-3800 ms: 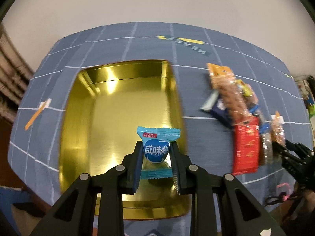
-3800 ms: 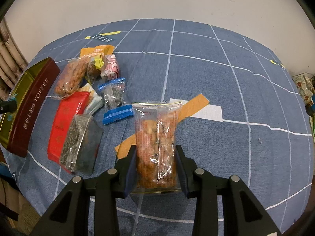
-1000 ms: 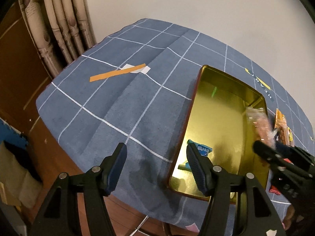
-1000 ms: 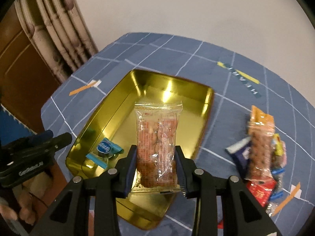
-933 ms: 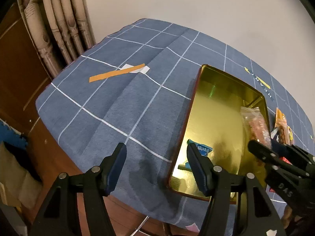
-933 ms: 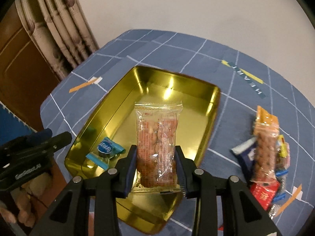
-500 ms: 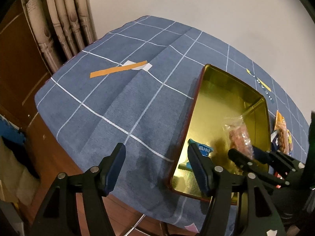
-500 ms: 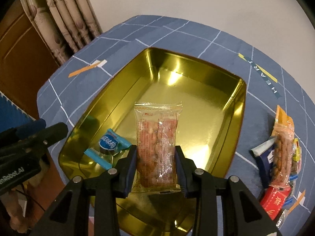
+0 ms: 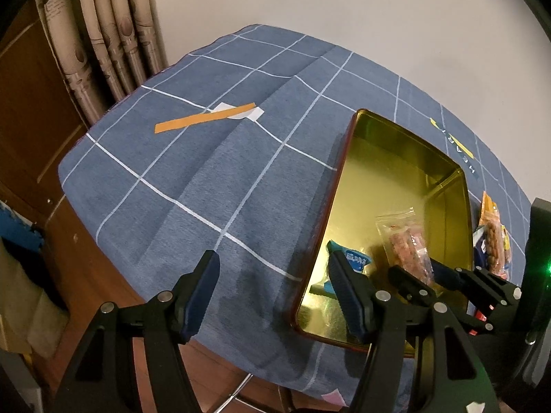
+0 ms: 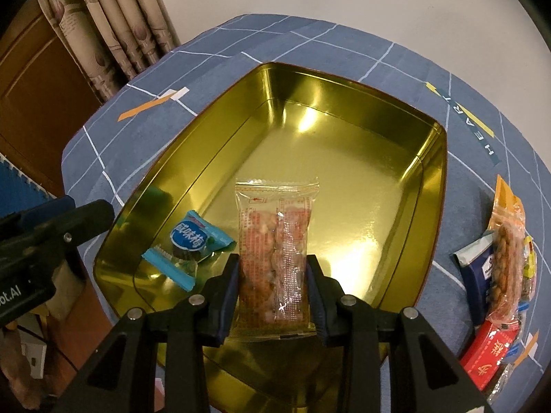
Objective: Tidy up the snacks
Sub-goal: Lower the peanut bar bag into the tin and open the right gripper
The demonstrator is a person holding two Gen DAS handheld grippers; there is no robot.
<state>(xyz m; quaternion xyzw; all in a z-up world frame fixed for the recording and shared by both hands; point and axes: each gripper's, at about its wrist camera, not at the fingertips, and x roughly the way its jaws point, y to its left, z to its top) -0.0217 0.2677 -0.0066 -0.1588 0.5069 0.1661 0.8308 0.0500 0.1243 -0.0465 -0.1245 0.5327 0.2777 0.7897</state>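
A gold tin [image 10: 427, 199] stands open on the blue checked tablecloth; it also shows in the left wrist view [image 9: 451, 186]. My right gripper [image 10: 272, 287] is shut on a clear packet of nuts [image 10: 273, 241] and holds it low inside the tin, near its front wall. A blue wrapped candy [image 10: 187, 241] lies in the tin's near left corner. My left gripper [image 9: 275, 292] is open and empty, at the table's front edge left of the tin. The nut packet [image 9: 406, 241] and the candy [image 9: 354, 258] show there too.
A pile of snack packets [image 10: 502, 268] lies right of the tin, with a red packet [image 10: 489, 358] at the front. An orange tape strip [image 9: 203, 121] is stuck on the cloth at the far left. Curtains [image 9: 103, 27] and a wooden door stand behind the table.
My right gripper has carried the nut packet lower and further into the tin over the last second. My left gripper has stayed open at the table's front edge.
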